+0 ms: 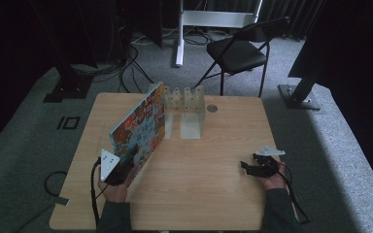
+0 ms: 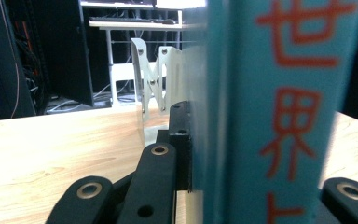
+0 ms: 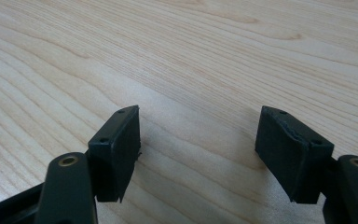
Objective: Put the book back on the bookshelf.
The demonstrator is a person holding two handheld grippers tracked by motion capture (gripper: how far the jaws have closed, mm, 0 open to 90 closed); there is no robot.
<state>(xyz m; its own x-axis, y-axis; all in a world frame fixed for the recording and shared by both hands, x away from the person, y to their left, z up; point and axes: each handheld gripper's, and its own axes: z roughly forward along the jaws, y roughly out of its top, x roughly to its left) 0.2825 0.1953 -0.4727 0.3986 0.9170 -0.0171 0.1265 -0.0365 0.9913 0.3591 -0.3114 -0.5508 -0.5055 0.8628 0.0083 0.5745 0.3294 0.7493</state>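
A large picture book (image 1: 138, 128) with a colourful cover stands on edge and tilts across the left half of the wooden table (image 1: 199, 184). Its far end reaches a white metal book rack (image 1: 184, 109) at the back. My left gripper (image 1: 121, 170) is shut on the book's near end. In the left gripper view the teal spine (image 2: 279, 112) with red characters sits between the black jaws, and the rack (image 2: 156, 79) stands beyond. My right gripper (image 1: 252, 167) rests on the table at the right. Its jaws are open over bare wood (image 3: 198, 144).
A black folding chair (image 1: 238, 48) stands on the carpet behind the table. A small round grommet (image 1: 212, 108) sits in the tabletop beside the rack. Dark stand bases (image 1: 68, 90) and cables lie on the floor to the left and right.
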